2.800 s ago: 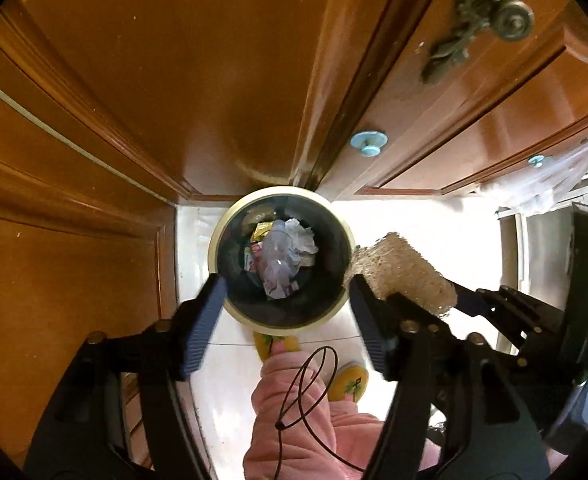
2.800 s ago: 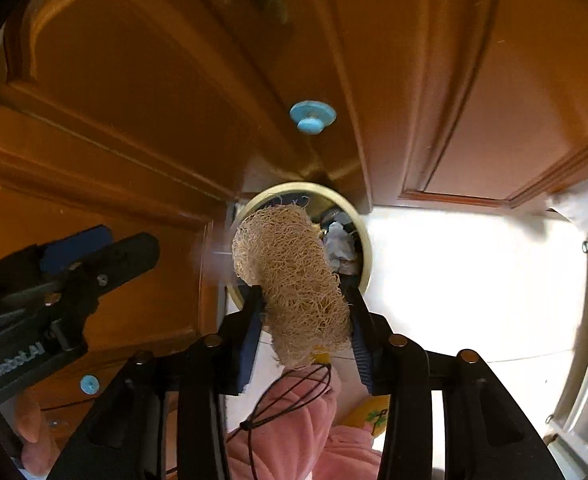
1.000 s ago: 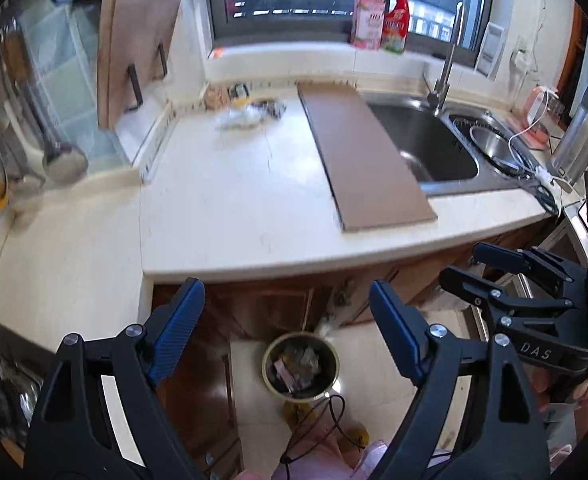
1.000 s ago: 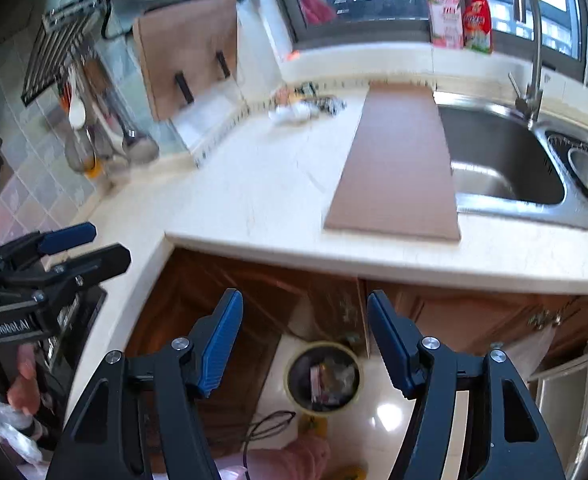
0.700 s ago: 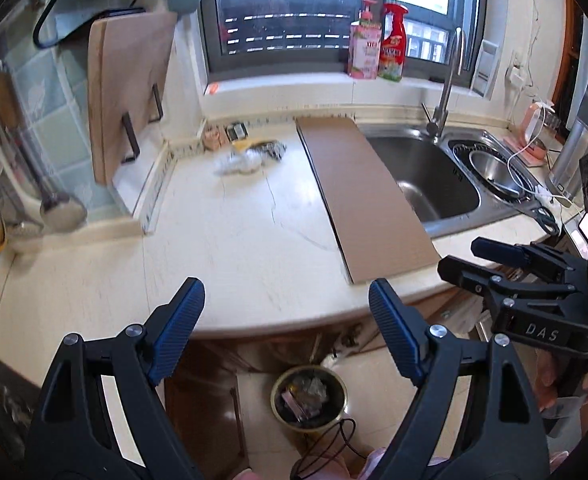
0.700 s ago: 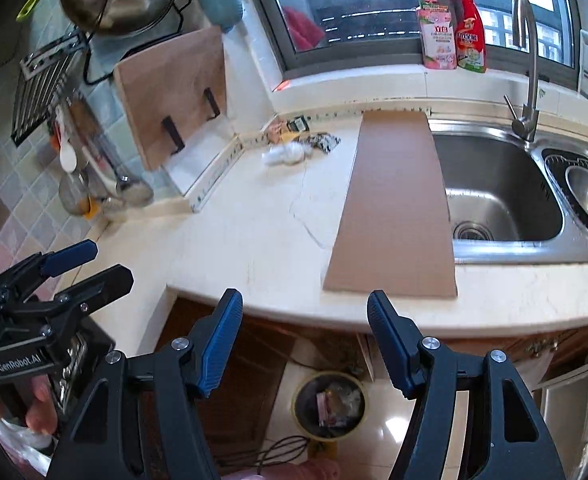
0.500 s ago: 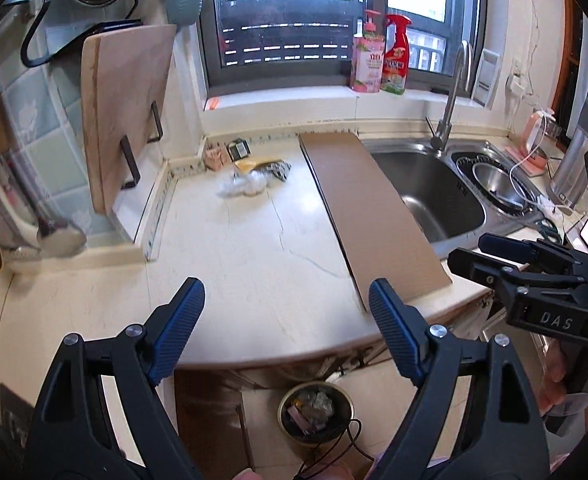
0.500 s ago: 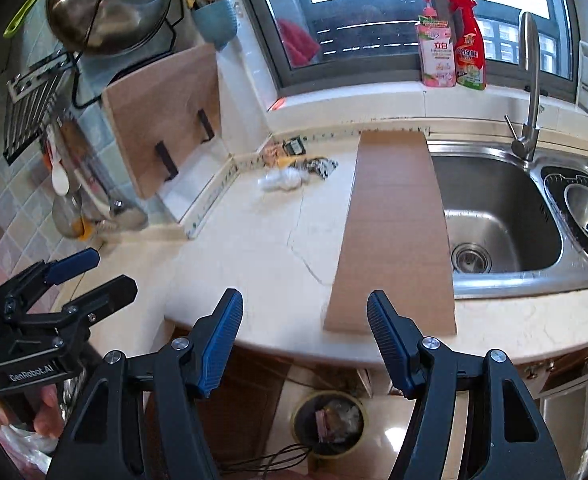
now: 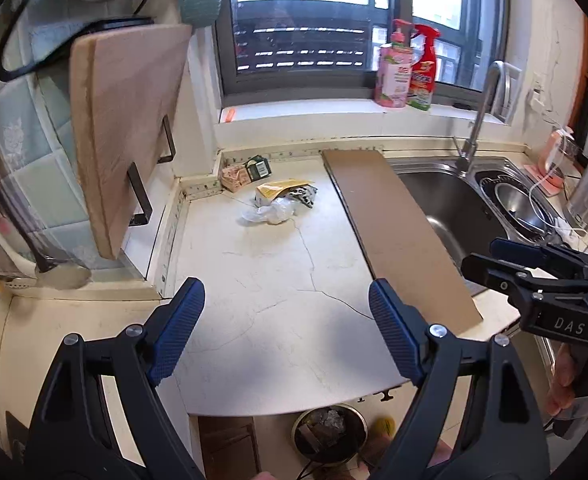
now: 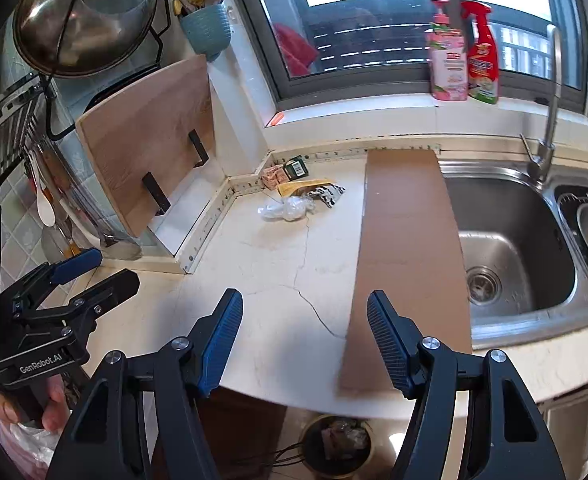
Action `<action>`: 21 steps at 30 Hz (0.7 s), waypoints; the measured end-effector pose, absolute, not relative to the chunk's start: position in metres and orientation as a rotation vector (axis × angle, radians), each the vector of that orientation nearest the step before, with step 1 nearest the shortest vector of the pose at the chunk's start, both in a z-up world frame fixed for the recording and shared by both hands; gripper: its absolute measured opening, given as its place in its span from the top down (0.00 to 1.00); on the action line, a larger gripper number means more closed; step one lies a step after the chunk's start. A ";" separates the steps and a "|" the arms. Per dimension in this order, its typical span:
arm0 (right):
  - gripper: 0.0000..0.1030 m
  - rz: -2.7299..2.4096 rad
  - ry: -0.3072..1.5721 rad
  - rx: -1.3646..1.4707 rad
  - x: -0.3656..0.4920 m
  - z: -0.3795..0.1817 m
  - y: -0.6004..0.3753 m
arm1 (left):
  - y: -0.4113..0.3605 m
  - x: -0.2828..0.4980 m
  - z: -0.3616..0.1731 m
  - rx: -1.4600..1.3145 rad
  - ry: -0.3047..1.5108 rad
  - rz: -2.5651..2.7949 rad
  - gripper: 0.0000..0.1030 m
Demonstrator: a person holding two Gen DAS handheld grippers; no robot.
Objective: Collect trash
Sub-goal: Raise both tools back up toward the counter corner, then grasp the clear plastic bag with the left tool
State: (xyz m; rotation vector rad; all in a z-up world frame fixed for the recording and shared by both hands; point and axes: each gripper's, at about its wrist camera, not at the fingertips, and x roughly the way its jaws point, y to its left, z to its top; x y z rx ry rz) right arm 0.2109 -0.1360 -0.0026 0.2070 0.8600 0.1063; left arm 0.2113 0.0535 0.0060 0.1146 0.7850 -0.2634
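Both grippers, left point(image 9: 286, 320) and right point(image 10: 303, 332), hang released and empty over the cracked cream stone counter point(image 9: 278, 280). Crumpled clear plastic and wrapper trash point(image 9: 278, 204) lies at twelve o'clock; a flat brown board point(image 9: 397, 232) lies at two o'clock along the steel sink's point(image 9: 449, 208) edge.

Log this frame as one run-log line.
phase: between pickups | left gripper: jaws open, empty | right gripper: jaws open, empty | trash pile: back of counter, untouched | bin: on floor below

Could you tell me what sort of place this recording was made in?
Most likely a home kitchen: a stainless sink with a faucet set in a pale countertop, and a wooden cutting board racked against the tiled wall.
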 end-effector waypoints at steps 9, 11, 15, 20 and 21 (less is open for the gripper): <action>0.36 0.206 0.924 0.221 0.330 -0.024 -0.145 | 0.033 0.295 -0.028 0.106 0.882 -0.188 0.20; 0.36 0.225 0.947 0.233 0.360 -0.034 -0.152 | 0.026 0.314 -0.038 0.112 0.904 -0.180 0.20; 0.36 0.238 0.994 0.248 0.419 -0.059 -0.168 | 0.006 0.367 -0.068 0.123 0.963 -0.182 0.20; 0.36 0.227 1.041 0.277 0.481 -0.095 -0.195 | -0.018 0.417 -0.096 0.123 1.006 -0.213 0.20; 0.36 0.222 1.046 0.281 0.487 -0.101 -0.199 | -0.022 0.422 -0.099 0.120 1.014 -0.218 0.20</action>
